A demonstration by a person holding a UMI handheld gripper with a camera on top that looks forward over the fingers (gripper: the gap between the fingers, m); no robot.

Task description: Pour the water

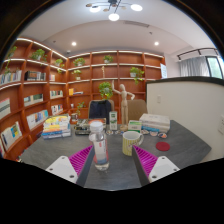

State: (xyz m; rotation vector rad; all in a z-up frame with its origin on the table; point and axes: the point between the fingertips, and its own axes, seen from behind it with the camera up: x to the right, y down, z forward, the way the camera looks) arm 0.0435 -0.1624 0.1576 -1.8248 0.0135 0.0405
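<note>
A clear plastic water bottle with a white cap stands upright on the grey table, just ahead of my fingers and nearer the left one. A pale yellow-green mug stands to its right, slightly farther away. My gripper is open, with its magenta pads spread wide on both sides. Nothing is held between them. The bottle stands in the gap's left half with room on either side.
A stack of books lies on the table at the left. A white box and a red lid lie at the right. Bookshelves line the far walls, and a white partition stands at the right.
</note>
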